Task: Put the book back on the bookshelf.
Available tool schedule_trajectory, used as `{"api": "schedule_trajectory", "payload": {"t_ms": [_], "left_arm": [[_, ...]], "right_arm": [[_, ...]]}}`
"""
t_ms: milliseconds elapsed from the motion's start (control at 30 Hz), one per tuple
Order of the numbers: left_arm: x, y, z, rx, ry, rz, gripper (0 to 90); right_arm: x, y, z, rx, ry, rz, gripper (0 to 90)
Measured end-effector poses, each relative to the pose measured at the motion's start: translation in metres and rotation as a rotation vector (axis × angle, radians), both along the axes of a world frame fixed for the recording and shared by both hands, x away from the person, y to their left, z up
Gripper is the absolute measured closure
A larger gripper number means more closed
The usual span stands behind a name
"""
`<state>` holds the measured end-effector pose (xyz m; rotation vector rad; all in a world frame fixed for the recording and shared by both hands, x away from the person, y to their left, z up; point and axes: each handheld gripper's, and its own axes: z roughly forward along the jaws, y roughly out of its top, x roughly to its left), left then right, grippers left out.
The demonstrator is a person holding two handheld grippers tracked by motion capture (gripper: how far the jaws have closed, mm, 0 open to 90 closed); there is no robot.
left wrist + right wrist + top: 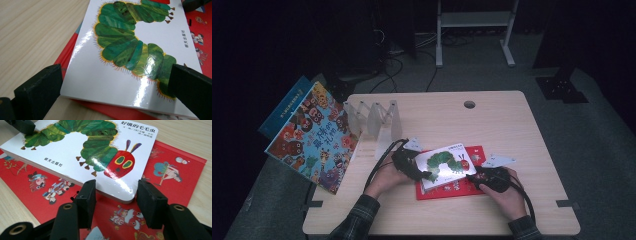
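A white board book with a green caterpillar point(444, 164) lies on a larger red picture book point(452, 186) near the table's front. My left gripper point(414, 170) is at the white book's near left corner. In the left gripper view its jaws stand wide around that white book point(120, 50), and the left gripper point(117, 72) is open. My right gripper point(474, 177) is at the book's right corner. In the right gripper view the right gripper point(117, 186) straddles the rounded corner of the white book point(82, 150) without pressing it, above the red book point(175, 177).
A colourful picture book point(314, 137) leans off the table's left edge, with a blue book point(287, 105) behind it. A clear plastic book rack point(372, 117) stands at the back left. A cable hole point(469, 104) is near the far edge. Bare tabletop point(502, 125) lies to the right.
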<state>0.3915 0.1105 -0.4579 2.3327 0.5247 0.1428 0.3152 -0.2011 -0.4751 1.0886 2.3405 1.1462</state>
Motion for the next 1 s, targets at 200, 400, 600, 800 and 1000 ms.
{"api": "schedule_trajectory", "payload": {"t_ms": [200,400,600,800,1000], "left_arm": [[-0.007,0.008,0.0,0.004,-0.005,0.003,0.0],[-0.015,0.017,0.0,-0.004,-0.004,0.02,0.0],[-0.021,0.023,-0.001,-0.011,-0.004,0.033,0.0],[-0.023,0.029,-0.002,-0.027,-0.004,0.046,0.0],[-0.026,0.033,-0.004,-0.043,0.007,0.065,0.0]], "right_arm": [[-0.002,0.007,0.0,-0.005,-0.006,0.021,49.1],[-0.004,0.015,0.0,-0.008,-0.007,0.04,49.3],[-0.001,0.019,-0.001,-0.005,-0.017,0.039,50.3],[0.003,0.022,-0.001,0.003,-0.015,0.022,51.1],[0.01,0.025,0.0,-0.015,-0.017,0.024,50.8]]}}
